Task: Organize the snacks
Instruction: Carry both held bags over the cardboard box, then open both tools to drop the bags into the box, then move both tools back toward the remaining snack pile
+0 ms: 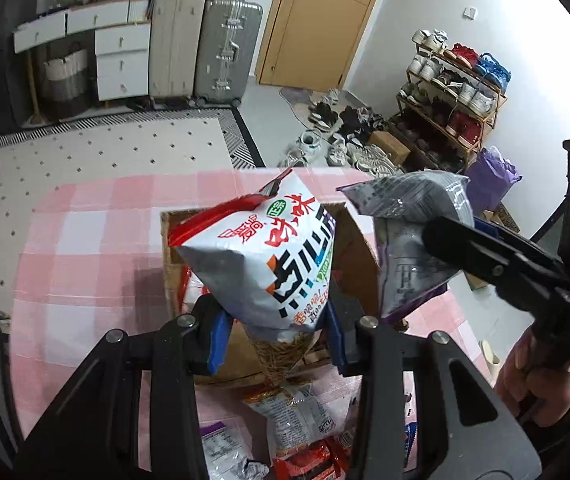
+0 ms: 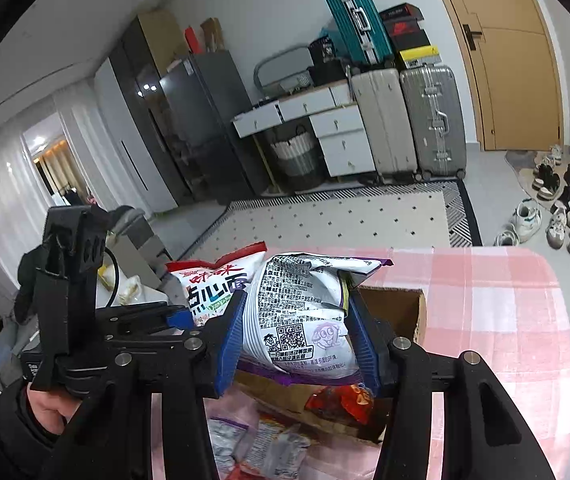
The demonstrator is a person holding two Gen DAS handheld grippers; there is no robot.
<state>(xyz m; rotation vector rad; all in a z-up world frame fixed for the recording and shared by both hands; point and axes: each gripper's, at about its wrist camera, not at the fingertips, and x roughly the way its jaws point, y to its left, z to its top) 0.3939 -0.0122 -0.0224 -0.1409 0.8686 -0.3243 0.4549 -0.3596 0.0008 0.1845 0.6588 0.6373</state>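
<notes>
My left gripper [image 1: 277, 332] is shut on a white and red noodle snack bag [image 1: 269, 252] and holds it above an open cardboard box [image 1: 355, 248] on the pink checked table. My right gripper [image 2: 297, 344] is shut on a white and purple snack bag [image 2: 301, 312], held above the same box [image 2: 401, 304]. In the left wrist view the right gripper [image 1: 457, 248] and its purple bag [image 1: 413, 236] are to the right of my bag. In the right wrist view the left gripper [image 2: 181, 318] and the red bag [image 2: 217, 280] are to the left.
Several loose snack bags [image 1: 301, 420] lie on the pink checked tablecloth [image 1: 97, 248] in front of the box; they also show in the right wrist view [image 2: 269, 444]. Beyond the table are a rug, suitcases [image 1: 205, 44], a white desk, a shoe rack [image 1: 453, 96] and shoes on the floor.
</notes>
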